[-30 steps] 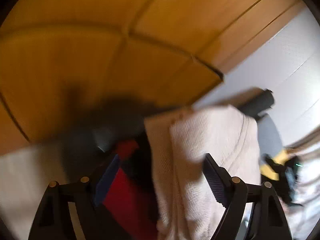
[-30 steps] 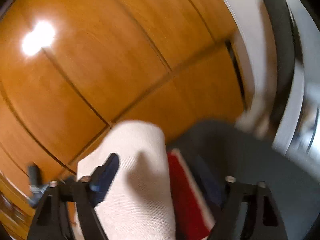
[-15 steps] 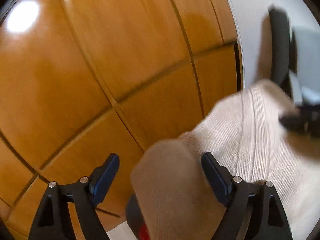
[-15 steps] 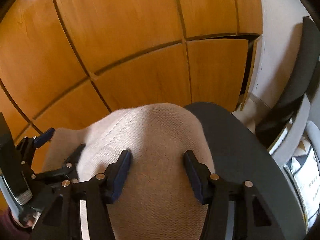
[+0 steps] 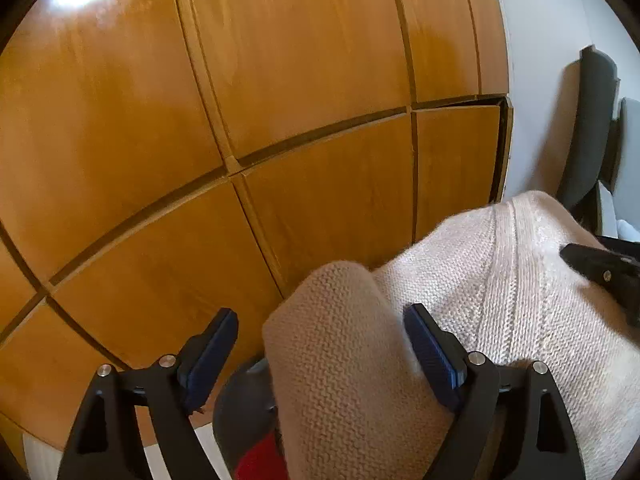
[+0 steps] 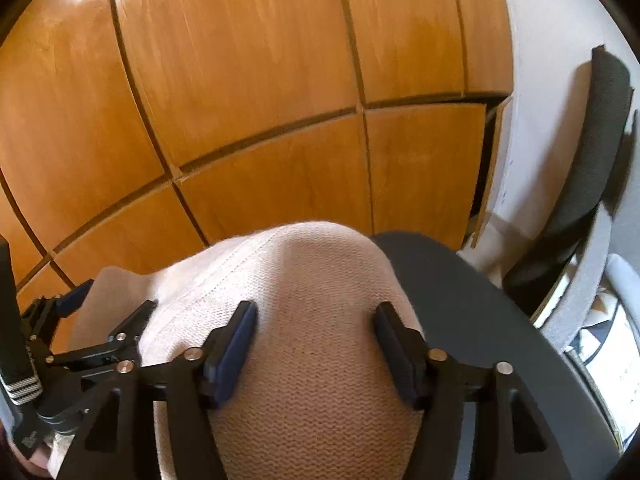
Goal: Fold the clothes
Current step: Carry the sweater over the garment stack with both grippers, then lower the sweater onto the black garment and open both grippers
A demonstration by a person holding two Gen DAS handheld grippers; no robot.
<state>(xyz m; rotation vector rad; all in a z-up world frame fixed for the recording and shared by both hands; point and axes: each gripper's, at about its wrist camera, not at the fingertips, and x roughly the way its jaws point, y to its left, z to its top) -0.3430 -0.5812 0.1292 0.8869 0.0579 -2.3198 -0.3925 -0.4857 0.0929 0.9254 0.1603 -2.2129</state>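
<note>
A cream knitted sweater (image 5: 500,288) is lifted up in front of a wooden cupboard wall. A bunched fold of it lies between the fingers of my left gripper (image 5: 320,344), whose jaws stand wide apart; the knit touches the right pad. In the right wrist view the sweater (image 6: 312,320) bulges between the fingers of my right gripper (image 6: 316,336), which are closed in on the fold from both sides. The left gripper (image 6: 100,332) shows at the left there, the right one's finger at the right edge of the left view.
Orange wooden cupboard doors (image 5: 280,120) fill the background. A dark round chair seat (image 6: 480,320) lies below right, its backrest (image 6: 592,152) against a white wall. A red and dark garment (image 5: 256,464) shows beneath the sweater.
Both grippers have swung upward with the sweater, from facing the clothes pile to facing the cupboard. In the last half second little has moved.
</note>
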